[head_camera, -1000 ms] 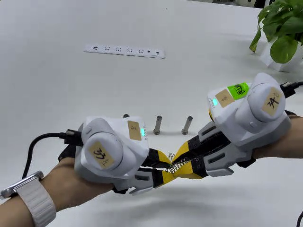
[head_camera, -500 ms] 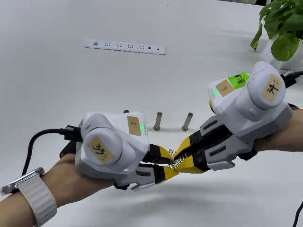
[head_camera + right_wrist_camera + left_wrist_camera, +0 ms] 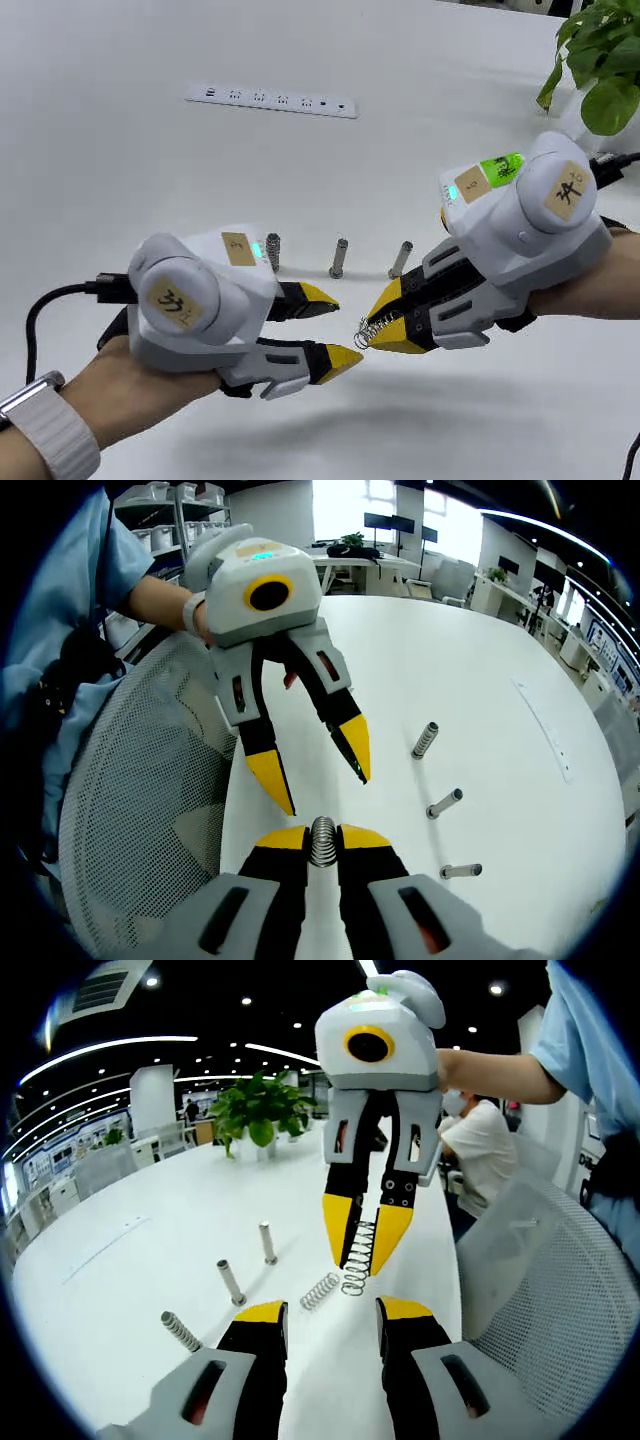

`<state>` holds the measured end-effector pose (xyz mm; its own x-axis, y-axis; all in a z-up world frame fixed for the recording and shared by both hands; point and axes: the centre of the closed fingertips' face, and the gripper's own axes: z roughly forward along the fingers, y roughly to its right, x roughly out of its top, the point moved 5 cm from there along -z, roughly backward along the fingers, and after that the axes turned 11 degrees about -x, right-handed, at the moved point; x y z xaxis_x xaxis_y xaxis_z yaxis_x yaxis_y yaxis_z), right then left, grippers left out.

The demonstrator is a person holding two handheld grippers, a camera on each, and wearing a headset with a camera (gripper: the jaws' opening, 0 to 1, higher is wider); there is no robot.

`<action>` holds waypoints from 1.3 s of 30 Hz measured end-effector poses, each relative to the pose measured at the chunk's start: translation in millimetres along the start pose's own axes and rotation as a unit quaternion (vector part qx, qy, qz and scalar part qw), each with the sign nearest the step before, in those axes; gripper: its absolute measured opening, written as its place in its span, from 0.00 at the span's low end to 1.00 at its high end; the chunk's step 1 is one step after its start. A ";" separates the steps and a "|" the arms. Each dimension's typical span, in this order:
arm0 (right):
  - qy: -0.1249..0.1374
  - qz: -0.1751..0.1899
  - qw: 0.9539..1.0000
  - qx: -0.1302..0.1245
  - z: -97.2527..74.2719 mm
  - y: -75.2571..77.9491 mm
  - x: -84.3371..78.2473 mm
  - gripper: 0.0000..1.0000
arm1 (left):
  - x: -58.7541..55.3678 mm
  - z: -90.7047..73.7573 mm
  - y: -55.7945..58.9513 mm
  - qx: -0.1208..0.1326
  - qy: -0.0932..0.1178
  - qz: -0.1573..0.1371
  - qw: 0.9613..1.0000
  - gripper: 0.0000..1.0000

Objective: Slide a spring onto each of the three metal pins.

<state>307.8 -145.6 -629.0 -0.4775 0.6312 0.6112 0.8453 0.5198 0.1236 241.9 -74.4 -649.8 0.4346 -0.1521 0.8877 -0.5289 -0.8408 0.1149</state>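
Three metal pins stand in a row on the white table: the left pin (image 3: 272,250) wears a spring, the middle pin (image 3: 340,257) and right pin (image 3: 401,259) are bare. My right gripper (image 3: 383,322) is shut on a small spring (image 3: 370,328), which shows between its jaws (image 3: 322,840). My left gripper (image 3: 337,327) faces it with jaws open and nothing between them (image 3: 333,1312), a short way from the spring (image 3: 358,1255). Both grippers hover in front of the pins. A second loose spring (image 3: 320,1290) lies on the table below the right gripper.
A white power strip (image 3: 272,100) lies at the far side of the table. A potted plant (image 3: 605,70) stands at the back right. A black cable (image 3: 55,300) trails from the left gripper. A mesh chair (image 3: 140,780) sits by the table's near edge.
My left gripper has opened and drawn back to the left, away from the right gripper's jaws. The spring stays in the right gripper. The left pin with its spring has come into sight.
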 end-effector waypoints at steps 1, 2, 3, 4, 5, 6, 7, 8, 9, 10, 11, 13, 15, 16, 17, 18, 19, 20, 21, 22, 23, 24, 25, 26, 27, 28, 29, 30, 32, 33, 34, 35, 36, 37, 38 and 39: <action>-0.001 0.001 1.000 -0.001 0.5 1.0 -0.5 0.12 | -1.7 -2.3 -2.6 0.006 0.001 -0.002 1.000 0.40; -0.002 0.000 1.000 -0.003 1.0 2.0 -0.9 0.12 | -3.4 -6.2 -7.4 0.024 0.004 -0.009 1.000 0.45; -0.003 -0.001 1.000 -0.004 1.1 2.5 -1.1 0.12 | -4.2 -8.2 -8.5 0.032 0.003 -0.012 0.999 0.49; -0.004 -0.002 1.000 -0.003 1.4 3.3 -1.7 0.12 | -5.1 -10.1 -10.0 0.037 0.005 -0.015 0.999 0.54; -0.004 -0.003 1.000 -0.003 1.7 4.5 -2.2 0.12 | -6.1 -13.4 -12.8 0.051 0.008 -0.021 0.998 0.58; -0.005 -0.004 1.000 -0.003 2.1 5.5 -2.7 0.12 | -7.3 -15.7 -14.7 0.058 0.009 -0.025 0.998 0.60; -0.008 -0.008 1.000 -0.003 2.5 6.9 -3.4 0.12 | -9.0 -18.1 -16.6 0.066 0.010 -0.031 0.997 0.62; -0.010 -0.012 1.000 -0.004 2.7 7.7 -3.7 0.12 | -10.5 -20.2 -18.4 0.073 0.011 -0.036 0.997 0.64; -0.014 -0.016 1.000 -0.003 2.9 8.9 -4.0 0.12 | -11.6 -22.8 -20.5 0.084 0.016 -0.042 0.995 0.66; -0.015 -0.017 1.000 -0.002 3.0 9.9 -3.8 0.12 | -12.2 -24.2 -21.6 0.090 0.021 -0.047 0.995 0.68; -0.016 -0.019 1.000 -0.002 3.0 10.9 -3.7 0.12 | -13.5 -26.0 -23.2 0.096 0.022 -0.051 0.994 0.72; -0.019 -0.021 1.000 -0.001 3.2 14.0 -3.4 0.12 | -15.5 -27.5 -24.0 0.106 0.024 -0.056 0.992 0.78; -0.024 -0.025 0.999 0.000 4.2 16.8 -5.0 0.12 | -18.7 -29.3 -26.6 0.121 0.020 -0.059 0.991 0.85; -0.026 -0.028 0.999 -0.001 4.7 18.0 -5.8 0.12 | -20.4 -30.4 -27.9 0.127 0.018 -0.061 0.990 0.87; -0.027 -0.031 0.999 -0.001 5.1 19.0 -6.0 0.12 | -21.9 -31.8 -29.6 0.133 0.019 -0.066 0.989 0.89; -0.028 -0.031 0.999 0.001 5.6 19.6 -5.9 0.12 | -23.2 -32.7 -30.7 0.137 0.020 -0.070 0.988 0.92; -0.027 -0.034 0.999 0.002 6.0 20.3 -5.1 0.12 | -25.2 -33.8 -32.2 0.141 0.023 -0.078 0.987 0.94; -0.026 -0.039 0.999 0.002 6.4 21.2 -4.2 0.12 | -27.0 -34.3 -33.2 0.145 0.022 -0.084 0.986 0.97; -0.025 -0.041 0.999 0.002 6.9 22.4 -3.5 0.12 | -28.0 -34.8 -33.4 0.150 0.020 -0.091 0.984 1.00; -0.025 -0.042 0.999 0.002 8.0 24.9 -2.3 0.12 | -30.1 -35.4 -33.8 0.151 0.017 -0.094 0.984 1.00; -0.026 -0.044 0.999 0.002 8.6 26.5 -1.7 0.12 | -33.1 -36.3 -34.6 0.153 0.013 -0.102 0.983 1.00; -0.026 -0.047 0.999 0.001 9.1 28.2 -1.1 0.12 | -35.2 -36.7 -35.1 0.154 0.010 -0.109 0.982 1.00; -0.029 -0.055 0.998 0.000 9.6 31.4 -0.1 0.12 | -36.7 -37.1 -35.0 0.154 0.009 -0.115 0.981 1.00; -0.031 -0.061 0.998 -0.002 9.9 33.6 0.8 0.12 | -36.8 -37.6 -34.7 0.154 0.011 -0.113 0.981 1.00; -0.036 -0.068 0.997 -0.003 9.9 37.3 1.9 0.12 | -35.9 -38.1 -34.3 0.157 0.012 -0.113 0.981 1.00; -0.039 -0.073 0.997 -0.004 10.7 42.4 2.8 0.12 | -36.1 -38.4 -34.2 0.158 0.012 -0.113 0.981 1.00; -0.041 -0.076 0.996 -0.004 10.9 47.3 4.9 0.12 | -38.3 -39.6 -36.4 0.161 0.012 -0.113 0.980 1.00; -0.043 -0.079 0.996 -0.004 11.0 51.1 5.9 0.12 | -38.8 -39.9 -36.7 0.162 0.013 -0.113 0.980 1.00; -0.052 -0.093 0.994 -0.008 11.0 60.4 8.9 0.12 | -37.0 -39.7 -35.1 0.165 0.019 -0.116 0.979 1.00; -0.058 -0.099 0.993 -0.011 11.2 64.8 10.0 0.12 | -38.5 -40.3 -36.5 0.165 0.020 -0.118 0.979 1.00; -0.066 -0.105 0.992 -0.014 11.2 68.7 10.8 0.12 | -39.2 -40.3 -36.6 0.165 0.020 -0.119 0.979 1.00; -0.079 -0.122 0.989 -0.021 10.7 75.4 12.3 0.12 | -40.0 -39.4 -35.7 0.163 0.019 -0.118 0.979 1.00; -0.083 -0.126 0.988 -0.022 12.0 78.4 13.9 0.12 | -40.3 -38.5 -34.8 0.162 0.018 -0.117 0.980 1.00; -0.087 -0.129 0.988 -0.020 13.2 82.5 16.8 0.12 | -41.8 -37.5 -34.8 0.161 0.014 -0.114 0.980 1.00; -0.092 -0.135 0.986 -0.021 13.5 85.7 18.5 0.12 | -41.7 -36.6 -34.2 0.160 0.010 -0.108 0.981 1.00; -0.098 -0.143 0.985 -0.023 14.6 90.1 21.0 0.12 | -40.5 -34.8 -32.6 0.159 0.005 -0.101 0.982 1.00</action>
<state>370.4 -77.1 -616.4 -0.7303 0.5647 0.3844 0.6780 0.6682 0.3065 216.2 -22.8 -674.0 0.4993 0.0377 0.8656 -0.1777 -0.9733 0.1449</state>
